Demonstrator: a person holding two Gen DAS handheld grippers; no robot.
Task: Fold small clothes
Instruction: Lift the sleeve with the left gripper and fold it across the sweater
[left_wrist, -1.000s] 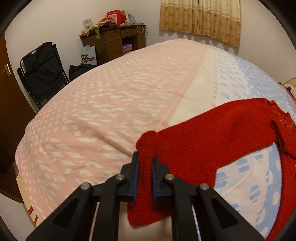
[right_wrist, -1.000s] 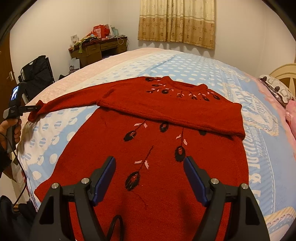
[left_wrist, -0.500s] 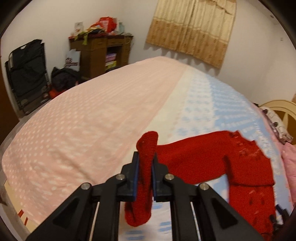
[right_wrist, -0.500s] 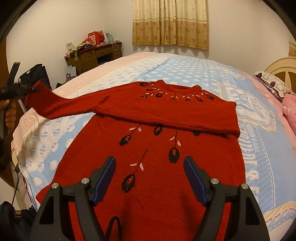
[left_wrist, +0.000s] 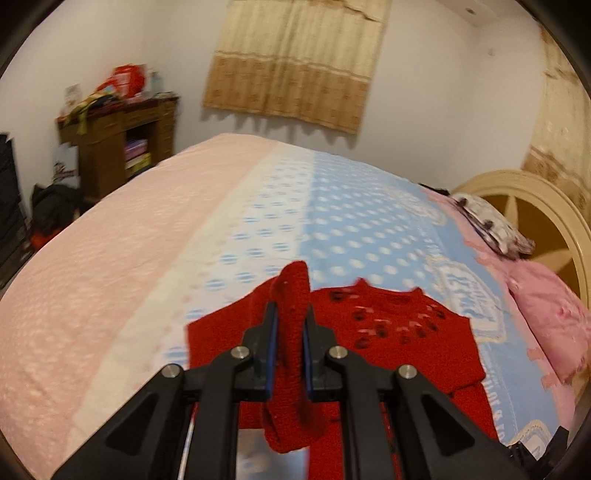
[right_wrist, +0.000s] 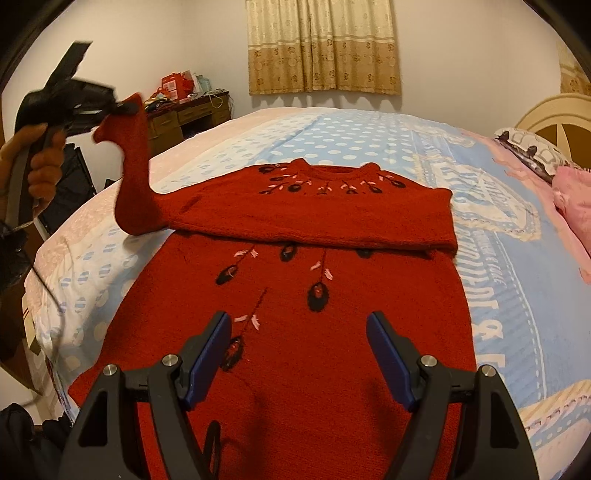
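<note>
Change: since a second ago the sleeve (right_wrist: 135, 173) has been lifted off the bed (right_wrist: 369, 144) and carried up and inward by the left claw (left_wrist: 290, 325); the right claw (right_wrist: 299, 354) is seen almost where it was.
Left hand (right_wrist: 40, 162): seen at the left edge of the right wrist view, wrapped around the handle of its tool, raised above the bed's edge.
Left claw: clamped on the sleeve's cuff, with the cuff end hanging below the jaws.
Sleeve: held up in the air, its lower part draped down to the shoulder of the sweater (right_wrist: 295, 295).
Sweater: red, with dark and pink embroidery, laid flat on the bed's blue dotted cover, collar away from the camera; the other sleeve is already folded across the chest.
Right claw: jaws wide apart, nothing between them, hovering over the sweater's lower half.
Pillows (right_wrist: 535, 151): placed at the bed's right side, near the headboard.
</note>
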